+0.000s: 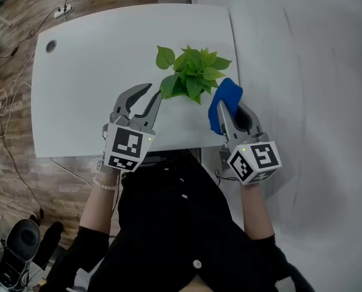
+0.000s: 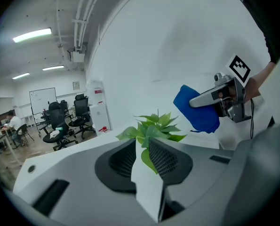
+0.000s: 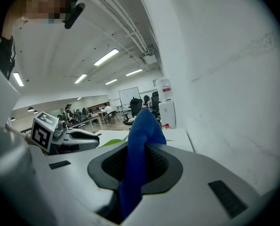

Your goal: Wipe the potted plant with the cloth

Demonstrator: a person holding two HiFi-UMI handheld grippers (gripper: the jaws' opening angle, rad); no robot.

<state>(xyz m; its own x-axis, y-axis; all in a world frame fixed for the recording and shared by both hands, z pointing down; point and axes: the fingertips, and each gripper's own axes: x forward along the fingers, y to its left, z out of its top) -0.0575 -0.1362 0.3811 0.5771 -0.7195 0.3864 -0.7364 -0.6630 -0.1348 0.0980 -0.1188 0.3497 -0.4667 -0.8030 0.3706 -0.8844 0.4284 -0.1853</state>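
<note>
While right tongs (image 1: 230,109) clamp cloth (image 1: 227,93) | left tongs (image 1: 155,90) slightly apart around plant leaf (image 2: 148,160) | pot unseen

No words, brands or numbers can be read. The marker cube (image 1: 127,146) at the back of the left hand-held gripper (image 1: 154,91) and the cube (image 1: 255,161) behind the right hand-held gripper (image 1: 229,106) carry only black-and-white square patterns, no letters. Far beyond the left hand-held gripper's tips, the whiteboard (image 2: 42,100), the small framed sign (image 2: 76,85) on the wall and the red label (image 2: 98,92) on a white cabinet are all too small to read.
</note>
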